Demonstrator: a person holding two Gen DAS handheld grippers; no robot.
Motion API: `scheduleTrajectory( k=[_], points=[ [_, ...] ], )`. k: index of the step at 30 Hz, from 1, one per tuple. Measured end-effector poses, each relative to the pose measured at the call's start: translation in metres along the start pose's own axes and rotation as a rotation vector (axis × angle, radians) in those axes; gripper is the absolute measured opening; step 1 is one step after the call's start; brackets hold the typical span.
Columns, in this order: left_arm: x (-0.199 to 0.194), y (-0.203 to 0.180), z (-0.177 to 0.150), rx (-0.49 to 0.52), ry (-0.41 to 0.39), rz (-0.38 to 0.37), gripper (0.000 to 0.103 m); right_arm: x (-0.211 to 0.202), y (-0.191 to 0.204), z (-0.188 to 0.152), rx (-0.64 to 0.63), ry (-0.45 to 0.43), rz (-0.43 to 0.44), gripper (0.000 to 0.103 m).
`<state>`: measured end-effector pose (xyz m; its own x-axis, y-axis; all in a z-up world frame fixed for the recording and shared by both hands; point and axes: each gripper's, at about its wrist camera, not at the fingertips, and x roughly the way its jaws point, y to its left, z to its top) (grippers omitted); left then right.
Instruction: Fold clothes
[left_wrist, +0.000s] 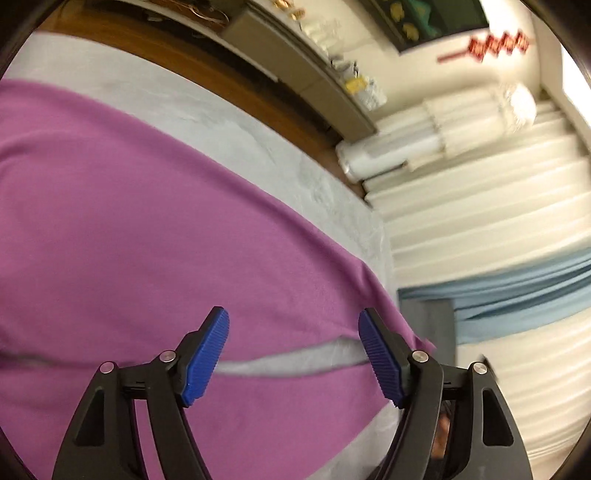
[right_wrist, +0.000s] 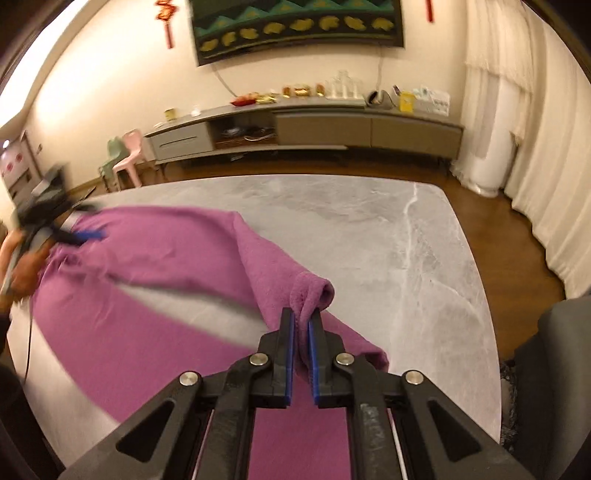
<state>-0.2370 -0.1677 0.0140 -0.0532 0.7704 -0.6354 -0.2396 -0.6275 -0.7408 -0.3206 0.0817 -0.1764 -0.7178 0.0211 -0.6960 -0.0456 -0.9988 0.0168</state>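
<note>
Right hand-held gripper (right_wrist: 301, 325): mine, pinching bunched purple garment (right_wrist: 155, 258) edge, lifted clear of bench (right_wrist: 424, 258) for fold; left hand-held gripper (left_wrist: 293, 354): spread above cloth, holding nothing.

We see a purple garment (right_wrist: 147, 258) of soft, fleecy cloth spread over the grey table, partly lifted. One bunched end sticks up between the fingers of our right claw (right_wrist: 300, 325); the rest trails away to its left, rumpled, with a gap showing table beneath.
</note>
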Motion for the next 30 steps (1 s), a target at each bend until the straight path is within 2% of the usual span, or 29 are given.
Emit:
scheduleTrajectory(
  k=[2, 6, 9, 14, 18, 19, 20, 21, 23, 25, 26, 27, 28, 29, 30],
  points=[
    [0.023, -0.008, 0.008, -0.017, 0.014, -0.003, 0.073, -0.039, 0.010, -0.021, -0.059, -0.035, -0.009, 0.007],
    [0.055, 0.002, 0.023, -0.097, 0.008, -0.025, 0.074, -0.060, 0.030, -0.064, -0.176, -0.037, -0.053, 0.007],
    [0.069, 0.012, 0.016, -0.140, 0.022, -0.004, 0.074, -0.067, 0.021, -0.071, -0.183, -0.038, -0.063, 0.007],
    [0.087, 0.030, 0.008, -0.205, 0.015, 0.016, 0.073, -0.139, -0.041, -0.098, -0.138, -0.082, -0.021, 0.007],
    [0.095, 0.033, 0.019, -0.212, -0.007, -0.005, 0.072, -0.162, -0.082, -0.118, -0.121, -0.081, -0.012, 0.007],
    [0.095, 0.031, 0.024, -0.207, -0.023, -0.017, 0.069, -0.162, -0.089, -0.122, -0.112, -0.066, -0.020, 0.007],
    [0.094, 0.032, 0.026, -0.199, -0.043, -0.019, 0.043, -0.165, -0.099, -0.127, -0.100, -0.052, -0.025, 0.007],
    [0.092, 0.032, 0.026, -0.183, -0.057, -0.010, 0.003, -0.167, -0.107, -0.130, -0.089, -0.048, -0.032, 0.007],
    [0.081, 0.029, 0.020, -0.136, -0.087, 0.021, 0.003, -0.173, -0.113, -0.131, -0.076, -0.065, -0.042, 0.007],
    [0.054, 0.017, 0.000, -0.080, -0.140, 0.008, 0.002, -0.192, -0.118, -0.136, -0.088, -0.102, -0.033, 0.007],
    [0.034, 0.013, -0.017, -0.047, -0.169, -0.008, 0.002, -0.199, -0.114, -0.139, -0.100, -0.106, -0.003, 0.008],
    [0.011, 0.013, -0.040, -0.016, -0.202, -0.022, 0.002, -0.206, -0.118, -0.145, -0.102, -0.082, 0.021, 0.011],
    [-0.003, 0.018, -0.061, 0.007, -0.217, -0.005, 0.002, -0.204, -0.122, -0.151, -0.074, -0.025, 0.025, 0.017],
    [-0.012, 0.022, -0.085, 0.029, -0.222, 0.038, 0.002, -0.201, -0.126, -0.156, -0.040, 0.038, 0.026, 0.021],
    [-0.020, 0.026, -0.109, 0.050, -0.222, 0.083, 0.002, -0.201, -0.132, -0.162, 0.047, 0.073, 0.057, 0.023]
  ],
)
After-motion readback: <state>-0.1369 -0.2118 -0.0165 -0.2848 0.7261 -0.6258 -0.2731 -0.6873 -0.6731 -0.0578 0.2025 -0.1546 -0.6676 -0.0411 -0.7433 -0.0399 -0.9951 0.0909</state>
